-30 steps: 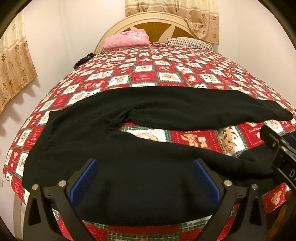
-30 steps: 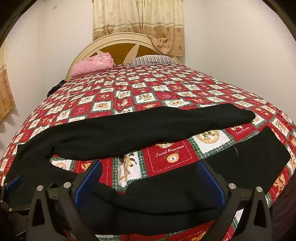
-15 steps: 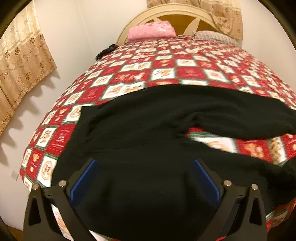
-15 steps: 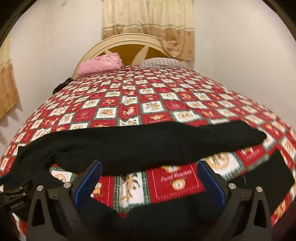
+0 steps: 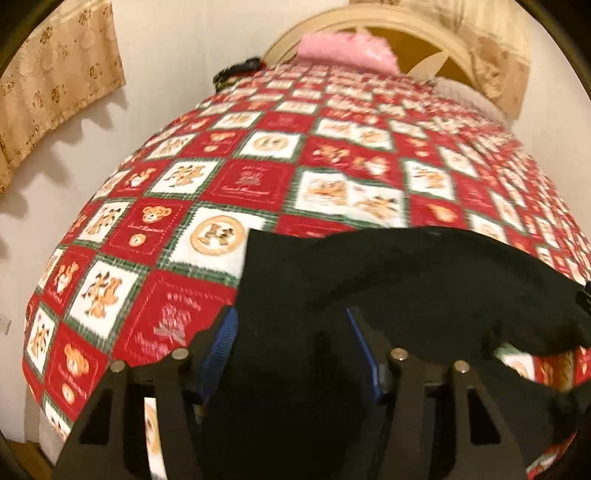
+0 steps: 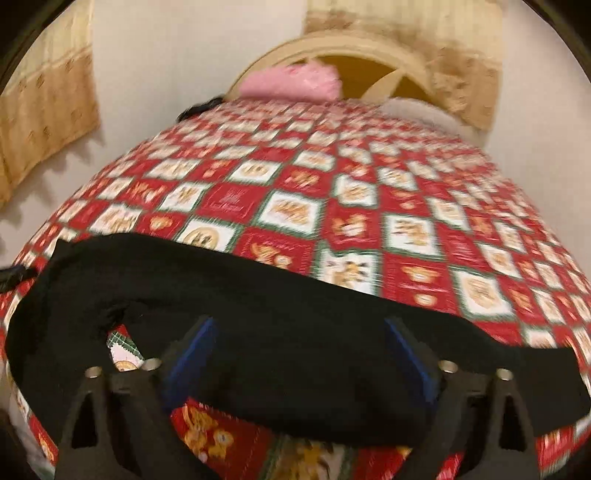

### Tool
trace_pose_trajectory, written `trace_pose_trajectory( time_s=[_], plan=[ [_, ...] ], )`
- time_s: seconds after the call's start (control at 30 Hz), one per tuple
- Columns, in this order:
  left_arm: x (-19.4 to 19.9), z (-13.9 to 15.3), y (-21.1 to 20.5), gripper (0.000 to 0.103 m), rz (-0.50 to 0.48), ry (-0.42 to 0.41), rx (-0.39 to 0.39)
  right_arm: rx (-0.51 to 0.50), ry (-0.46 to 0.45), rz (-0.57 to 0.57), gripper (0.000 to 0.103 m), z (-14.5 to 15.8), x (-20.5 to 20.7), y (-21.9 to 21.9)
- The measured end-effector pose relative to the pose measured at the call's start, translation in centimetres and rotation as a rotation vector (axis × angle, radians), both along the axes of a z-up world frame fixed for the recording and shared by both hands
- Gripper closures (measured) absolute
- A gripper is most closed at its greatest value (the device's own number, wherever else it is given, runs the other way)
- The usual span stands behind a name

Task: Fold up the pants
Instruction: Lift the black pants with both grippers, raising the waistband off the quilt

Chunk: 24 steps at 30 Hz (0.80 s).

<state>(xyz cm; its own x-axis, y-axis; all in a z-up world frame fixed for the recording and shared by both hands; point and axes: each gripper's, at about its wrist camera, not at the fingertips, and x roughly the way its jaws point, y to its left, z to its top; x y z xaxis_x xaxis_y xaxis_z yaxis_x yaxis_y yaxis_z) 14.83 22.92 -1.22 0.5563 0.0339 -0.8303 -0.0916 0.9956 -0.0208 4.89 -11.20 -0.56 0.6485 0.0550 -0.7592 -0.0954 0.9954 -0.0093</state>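
Compared with half a second ago, we see the left gripper (image 5: 291, 343) narrowed from wide open, its blue pads now pressing a bunched corner of the black fabric pants (image 5: 406, 280). The right gripper (image 6: 299, 354) has dropped onto a pant leg (image 6: 295, 332), its jaws set wide with cloth between them; we cannot tell whether it grips. The pants lie across the near edge of the red teddy-bear quilt (image 5: 258, 181). Behind, a pink pillow (image 6: 291, 81) sits against the cream arched headboard (image 6: 369, 48), beside beige patterned curtains (image 5: 55, 85).

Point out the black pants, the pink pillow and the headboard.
black pants (image 5: 424, 280): left wrist view, upper leg fabric.
pink pillow (image 6: 291, 79): right wrist view, its middle.
headboard (image 5: 417, 18): left wrist view, curved top rail.
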Motion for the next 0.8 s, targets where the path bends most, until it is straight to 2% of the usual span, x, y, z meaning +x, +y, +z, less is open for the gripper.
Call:
trace_pose_trajectory(
  time_s=[0.1, 0.23, 0.33, 0.47, 0.57, 0.63, 0.73, 0.77, 0.8],
  plan=[
    [2.4, -0.9, 0.8, 0.041, 0.037, 0.037, 0.005, 0.033, 0.042, 0.048, 0.020, -0.5, 2.2, 0.7],
    [4.3, -1.3, 3.1, 0.041, 0.067, 0.059, -0.072, 0.016, 0.067, 0.105, 0.020, -0.9, 4.5, 2.0],
    [5.3, -1.4, 3.9, 0.041, 0.081, 0.072, -0.072, 0.008, 0.097, 0.126, 0.020, -1.6, 6.2, 2.6],
    [6.5, -3.5, 3.0, 0.041, 0.021, 0.146, -0.090, 0.002, 0.139, 0.167, 0.020, -3.2, 7.7, 3.3],
    [6.5, -3.9, 2.1, 0.041, -0.009, 0.121, -0.054, -0.011, 0.211, 0.204, 0.021, -4.8, 7.8, 3.9],
    [6.8, -4.0, 2.0, 0.041, -0.019, 0.119, -0.058, -0.061, 0.256, 0.227, 0.029, -6.2, 7.7, 4.5],
    [7.5, -4.1, 2.4, 0.041, -0.021, 0.107, -0.076, -0.022, 0.240, 0.226, 0.034, -6.2, 8.0, 3.9],
    [7.6, -4.1, 2.5, 0.041, -0.020, 0.094, -0.081, -0.010, 0.235, 0.222, 0.041, -6.1, 8.2, 3.7],
    [7.6, -4.1, 2.7, 0.041, -0.016, 0.083, -0.087, -0.005, 0.220, 0.223, 0.056, -6.0, 8.4, 3.5]
  ],
)
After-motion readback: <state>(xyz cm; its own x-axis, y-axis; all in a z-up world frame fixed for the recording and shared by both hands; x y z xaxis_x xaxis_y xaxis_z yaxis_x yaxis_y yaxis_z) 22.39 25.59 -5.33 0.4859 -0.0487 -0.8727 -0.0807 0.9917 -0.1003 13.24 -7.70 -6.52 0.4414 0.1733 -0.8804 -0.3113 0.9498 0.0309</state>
